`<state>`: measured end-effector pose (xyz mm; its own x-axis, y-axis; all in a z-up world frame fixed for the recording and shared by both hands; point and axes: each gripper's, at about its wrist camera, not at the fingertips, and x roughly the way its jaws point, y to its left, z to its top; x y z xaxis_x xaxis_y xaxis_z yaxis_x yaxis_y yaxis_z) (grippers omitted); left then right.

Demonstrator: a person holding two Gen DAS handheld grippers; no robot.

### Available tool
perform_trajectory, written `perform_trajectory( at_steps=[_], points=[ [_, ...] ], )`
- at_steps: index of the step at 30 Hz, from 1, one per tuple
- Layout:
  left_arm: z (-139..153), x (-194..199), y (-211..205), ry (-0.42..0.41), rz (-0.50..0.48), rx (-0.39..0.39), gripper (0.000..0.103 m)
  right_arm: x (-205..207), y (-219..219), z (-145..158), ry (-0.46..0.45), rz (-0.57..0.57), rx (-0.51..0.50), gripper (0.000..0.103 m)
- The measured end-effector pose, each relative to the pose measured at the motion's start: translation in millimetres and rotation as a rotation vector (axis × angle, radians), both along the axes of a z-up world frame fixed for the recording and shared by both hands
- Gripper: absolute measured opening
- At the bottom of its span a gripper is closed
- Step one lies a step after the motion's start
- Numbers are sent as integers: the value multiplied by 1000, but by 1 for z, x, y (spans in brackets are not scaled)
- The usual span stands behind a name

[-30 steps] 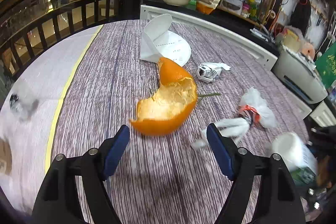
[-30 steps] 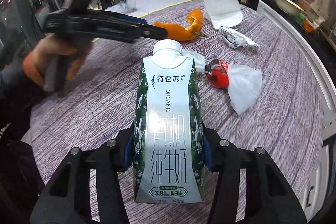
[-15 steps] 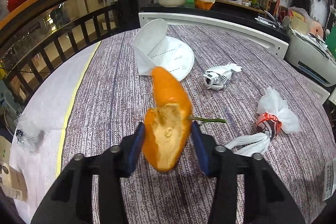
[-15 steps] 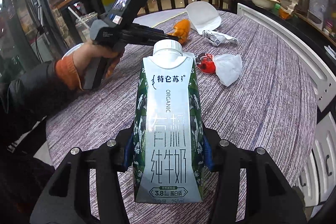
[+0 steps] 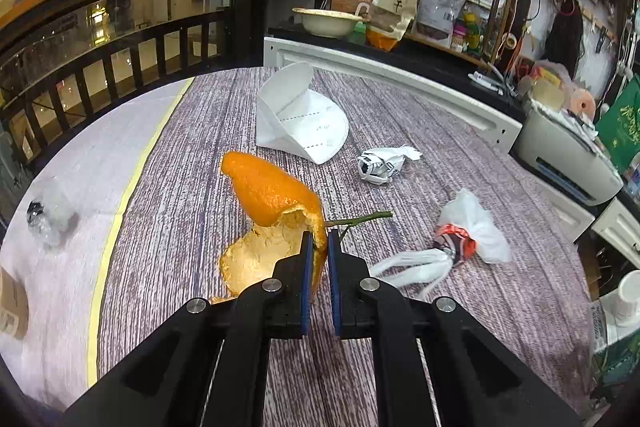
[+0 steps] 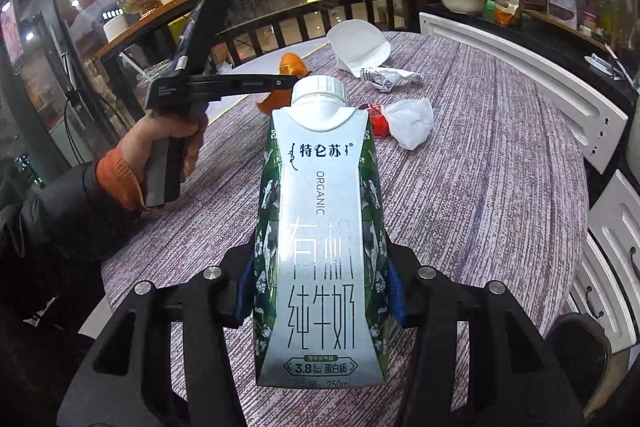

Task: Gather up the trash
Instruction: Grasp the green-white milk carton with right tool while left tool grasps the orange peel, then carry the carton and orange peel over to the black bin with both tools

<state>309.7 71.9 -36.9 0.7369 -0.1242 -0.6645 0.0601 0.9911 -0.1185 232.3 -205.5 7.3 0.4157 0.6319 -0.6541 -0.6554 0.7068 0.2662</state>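
Near the middle of the table, the left gripper has pinched its two fingers almost fully together on the thin edge of the orange peel. A second ago those fingers were wide open with the peel lying flat between them. Now the peel stands up and looks lifted off the cloth, though its low end is partly hidden, so it may still touch. That means one more bit of trash is caught and ready to be carried away.

The right gripper still holds the milk carton snug between its fingers, just as before. The carton points up and away over the near edge of the table.

Trash still lying on the table:
- One white mask, toward the far edge.
- One crumpled wrapper, just right of the mask.
- One white bag with a red bit tied in it, toward the right edge.
- One green stem, beside the peel.

So two things are held and four wait. A small clear blob sits at the left edge, too blurry to name.
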Motion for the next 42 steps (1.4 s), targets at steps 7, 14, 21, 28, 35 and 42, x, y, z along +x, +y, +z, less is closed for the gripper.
perform_trajectory(
  at_steps=[7, 14, 21, 28, 35, 42],
  points=[
    [10, -34, 3, -39, -3, -69, 8, -16, -11, -5, 12, -45, 36, 51],
    [21, -64, 1, -66, -26, -137, 8, -32, -26, -10, 9, -103, 42, 51],
    [27, -89, -17, -80, -75, -177, 8, -46, -43, -11, 3, -167, 57, 51],
    [31, -108, -44, -88, -140, -210, 8, -62, -73, -15, 9, -255, 90, 51],
    [35, -120, -83, -93, -225, -223, 8, -81, -117, -28, 26, -380, 108, 51],
    [32, -128, -130, -76, -319, -241, 8, -105, -168, -49, 36, -552, 71, 51]
  ],
)
